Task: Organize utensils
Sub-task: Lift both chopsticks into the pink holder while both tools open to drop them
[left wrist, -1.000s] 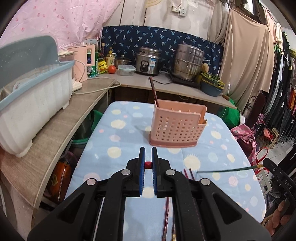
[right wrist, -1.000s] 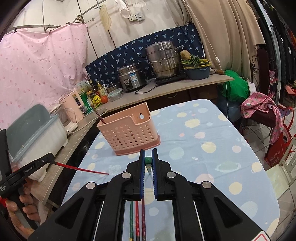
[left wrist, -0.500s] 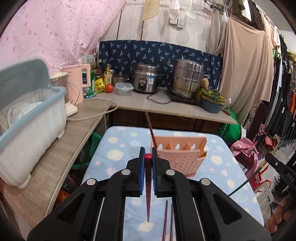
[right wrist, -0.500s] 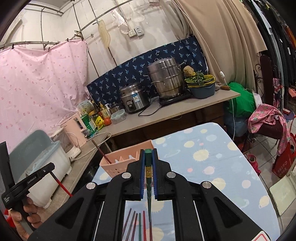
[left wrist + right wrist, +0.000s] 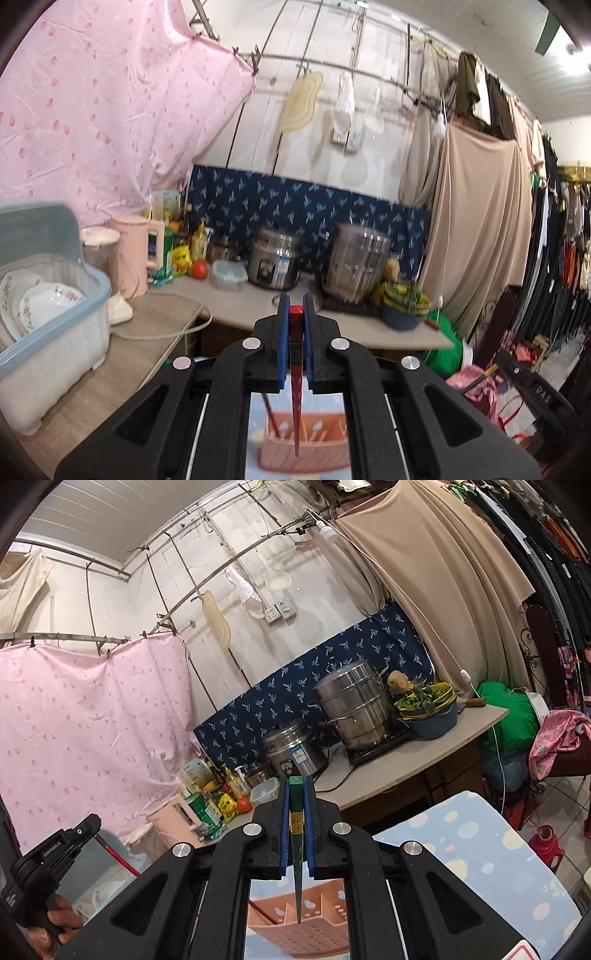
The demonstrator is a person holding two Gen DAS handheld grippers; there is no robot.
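My left gripper [image 5: 295,308] is shut on a red chopstick [image 5: 296,387] that hangs tip-down over the pink perforated utensil holder [image 5: 306,452]. A dark red chopstick [image 5: 269,413] stands in the holder's left end. My right gripper [image 5: 295,781] is shut on a green chopstick [image 5: 297,864], tip-down above the same holder [image 5: 314,928]. The left gripper [image 5: 48,856] with its red chopstick [image 5: 120,858] also shows at the left edge of the right wrist view. The right gripper's body [image 5: 532,387] shows at the right of the left wrist view.
A blue spotted tablecloth [image 5: 480,856] covers the table under the holder. A counter [image 5: 236,306] behind holds a rice cooker [image 5: 275,262], a steel steamer pot [image 5: 356,262], a pink kettle [image 5: 136,254] and a bowl of greens [image 5: 404,304]. A dish rack with plates [image 5: 48,317] stands left.
Both grippers have risen and tilted upward, each lifting its chopstick off the table to hang tip-down over the pink holder, which has dropped to the bottom of both views.
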